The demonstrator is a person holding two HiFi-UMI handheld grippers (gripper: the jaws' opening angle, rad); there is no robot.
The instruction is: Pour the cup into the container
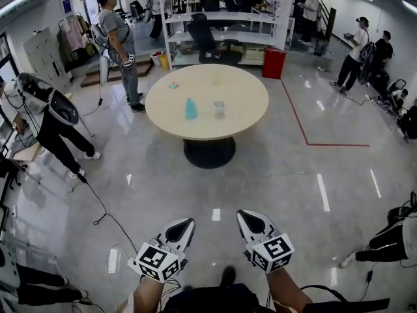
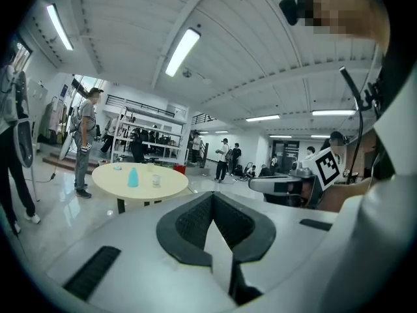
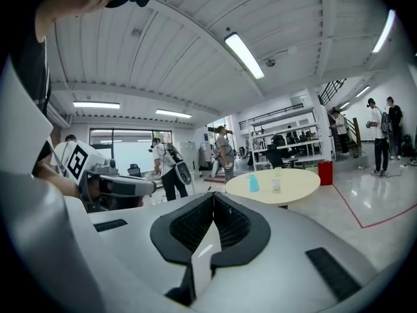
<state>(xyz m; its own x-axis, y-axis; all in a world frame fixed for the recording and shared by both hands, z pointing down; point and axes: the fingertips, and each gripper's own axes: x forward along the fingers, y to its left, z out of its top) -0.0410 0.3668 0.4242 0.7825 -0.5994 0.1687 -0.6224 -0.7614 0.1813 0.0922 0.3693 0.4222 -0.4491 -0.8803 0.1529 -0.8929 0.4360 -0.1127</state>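
Both things stand far off at twelve o'clock on the round bench (image 1: pixel 247 100), well apart from either gripper. The blue cup (image 1: pixel 191 109) is upright, with the clear container (image 1: pixel 219 109) near it at its three o'clock. The left gripper (image 1: pixel 184 225) lines up more nearly with the cup, I'd say, and the right gripper (image 1: pixel 248 220) with the container. Both have their jaws pressed together, holding nothing.

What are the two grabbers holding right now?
Nothing. The left gripper and the right gripper are both shut and empty. The blue vessel stands far away on the round table.
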